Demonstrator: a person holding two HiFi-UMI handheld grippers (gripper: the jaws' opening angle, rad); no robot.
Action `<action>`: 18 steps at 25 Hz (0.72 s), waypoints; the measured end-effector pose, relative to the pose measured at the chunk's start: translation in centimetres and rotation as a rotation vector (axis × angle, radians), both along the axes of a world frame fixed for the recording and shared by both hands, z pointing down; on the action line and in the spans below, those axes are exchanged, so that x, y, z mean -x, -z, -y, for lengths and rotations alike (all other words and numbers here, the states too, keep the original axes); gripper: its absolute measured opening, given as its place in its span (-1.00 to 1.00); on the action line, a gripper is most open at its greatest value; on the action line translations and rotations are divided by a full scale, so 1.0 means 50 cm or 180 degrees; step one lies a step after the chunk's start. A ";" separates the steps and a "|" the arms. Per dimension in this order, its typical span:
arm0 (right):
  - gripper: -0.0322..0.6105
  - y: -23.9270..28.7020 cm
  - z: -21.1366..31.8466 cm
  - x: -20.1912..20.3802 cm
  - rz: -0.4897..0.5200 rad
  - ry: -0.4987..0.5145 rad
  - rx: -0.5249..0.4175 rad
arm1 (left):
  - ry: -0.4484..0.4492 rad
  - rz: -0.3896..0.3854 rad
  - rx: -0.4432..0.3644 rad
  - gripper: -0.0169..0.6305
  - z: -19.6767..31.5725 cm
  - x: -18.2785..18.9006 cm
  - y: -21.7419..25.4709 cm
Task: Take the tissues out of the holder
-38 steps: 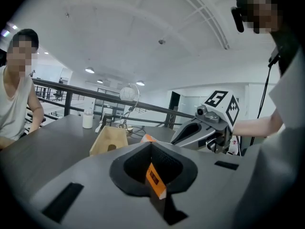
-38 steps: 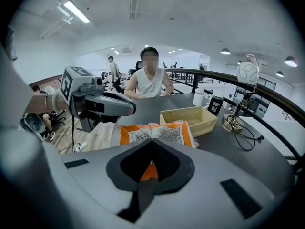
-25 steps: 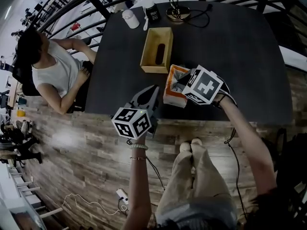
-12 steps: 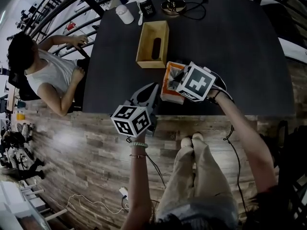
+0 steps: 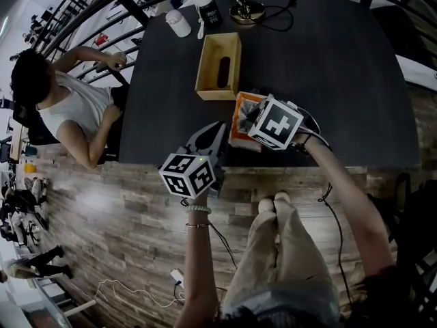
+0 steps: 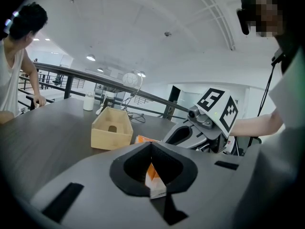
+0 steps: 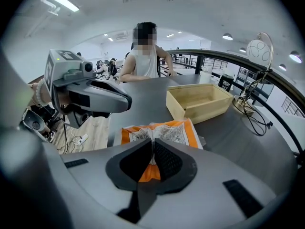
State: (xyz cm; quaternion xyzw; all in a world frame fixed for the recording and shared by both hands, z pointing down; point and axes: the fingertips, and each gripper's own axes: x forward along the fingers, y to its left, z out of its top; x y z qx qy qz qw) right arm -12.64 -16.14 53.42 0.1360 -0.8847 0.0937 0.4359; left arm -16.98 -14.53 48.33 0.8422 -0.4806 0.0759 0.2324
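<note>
The wooden tissue holder [image 5: 218, 67] stands open-topped in the middle of the dark table [image 5: 341, 80], showing nothing inside but its dark slot. The orange and white tissue pack [image 5: 243, 108] lies just in front of it, near the table's front edge. My right gripper [image 5: 249, 120] reaches over the pack from the right and is shut on the white seam flap of the pack [image 7: 164, 131]. My left gripper [image 5: 220, 130] hovers just left of the pack with its jaws together. A corner of the pack shows through the slit under its tips [image 6: 151, 147].
At the table's far edge stand a white bottle [image 5: 179, 23], a black cup [image 5: 209, 10] and a lamp base [image 5: 247, 9] with a cable. A person [image 5: 61, 104] sits at the left side of the table. A curved railing runs behind the table.
My right gripper has shifted a little to the left over the pack. The seated person has raised an arm toward the railing. The left gripper has stayed in place.
</note>
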 end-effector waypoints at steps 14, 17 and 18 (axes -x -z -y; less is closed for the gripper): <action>-0.59 0.053 0.009 0.014 0.0498 -0.0263 -0.0086 | -0.0045 -0.0055 -0.0124 -0.92 -0.012 -0.001 0.036; -0.59 0.083 0.016 0.011 0.0748 -0.0415 -0.0037 | -0.0098 -0.0037 -0.0210 -0.92 -0.014 -0.009 0.060; -0.59 0.095 0.018 0.009 0.0840 -0.0473 -0.0023 | -0.0117 -0.0035 -0.0248 -0.92 -0.014 -0.013 0.070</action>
